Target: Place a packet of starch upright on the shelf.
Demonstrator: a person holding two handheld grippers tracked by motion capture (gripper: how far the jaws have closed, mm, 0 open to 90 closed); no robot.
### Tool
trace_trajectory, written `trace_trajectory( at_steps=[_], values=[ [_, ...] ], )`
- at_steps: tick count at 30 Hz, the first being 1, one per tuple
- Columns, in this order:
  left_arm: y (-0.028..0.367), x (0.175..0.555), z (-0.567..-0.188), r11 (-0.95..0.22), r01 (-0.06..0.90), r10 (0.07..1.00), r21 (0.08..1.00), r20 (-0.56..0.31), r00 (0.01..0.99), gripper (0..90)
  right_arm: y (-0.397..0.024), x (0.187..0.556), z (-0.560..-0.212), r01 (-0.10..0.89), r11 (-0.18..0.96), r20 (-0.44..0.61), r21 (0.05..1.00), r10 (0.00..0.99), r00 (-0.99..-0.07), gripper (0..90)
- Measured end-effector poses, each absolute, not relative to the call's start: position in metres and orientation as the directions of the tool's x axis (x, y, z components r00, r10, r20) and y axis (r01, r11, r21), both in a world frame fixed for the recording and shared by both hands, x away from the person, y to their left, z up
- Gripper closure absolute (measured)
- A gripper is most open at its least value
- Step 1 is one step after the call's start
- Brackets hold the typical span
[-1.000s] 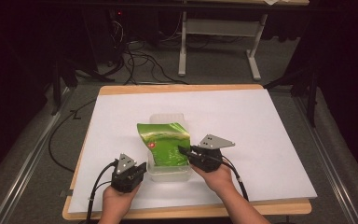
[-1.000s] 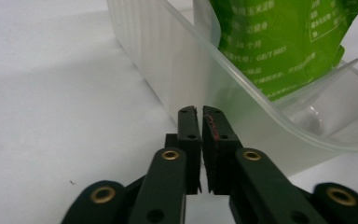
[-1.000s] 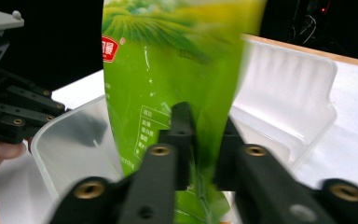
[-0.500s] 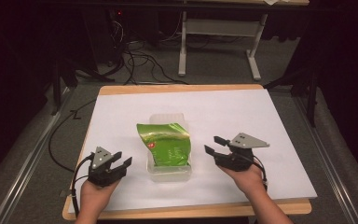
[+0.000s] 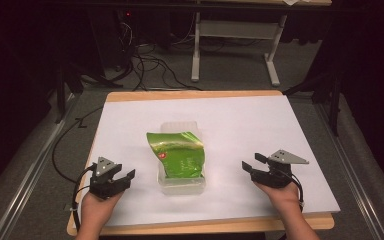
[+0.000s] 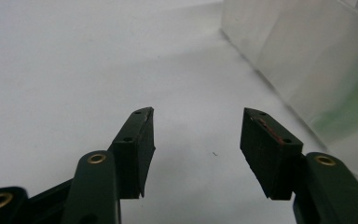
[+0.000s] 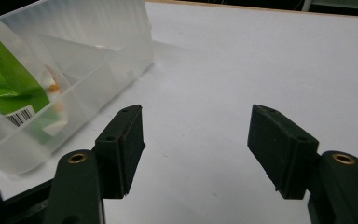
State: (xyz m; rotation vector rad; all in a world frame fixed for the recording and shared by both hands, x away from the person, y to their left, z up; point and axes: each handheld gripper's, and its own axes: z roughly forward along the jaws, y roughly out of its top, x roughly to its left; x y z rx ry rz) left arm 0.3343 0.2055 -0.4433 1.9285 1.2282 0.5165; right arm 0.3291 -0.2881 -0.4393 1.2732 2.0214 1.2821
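A glossy green foil pouch (image 5: 179, 155) lies in a clear, ribbed plastic tub (image 5: 182, 184) at the middle of the white-covered wooden table (image 5: 260, 120), its upper end overhanging the tub's rim. To the tub's left the left gripper (image 5: 126, 176) rests apart from it; its jaws have just been opening and stand wide with nothing between them. Well to the right, the right gripper (image 5: 252, 162) is likewise spread, its jaws just opened over bare table.
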Motion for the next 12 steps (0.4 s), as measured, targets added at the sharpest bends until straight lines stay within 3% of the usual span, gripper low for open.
trace_trajectory(
  at_steps=[12],
  values=[
    [0.2069,0.3327,-0.4367,-0.177,0.575,0.898,0.798,-0.109,0.427,43.8,-0.2989,0.3296,-0.4397,0.475,0.138,0.112,0.869,0.881,-0.460,36.8]
  ],
)
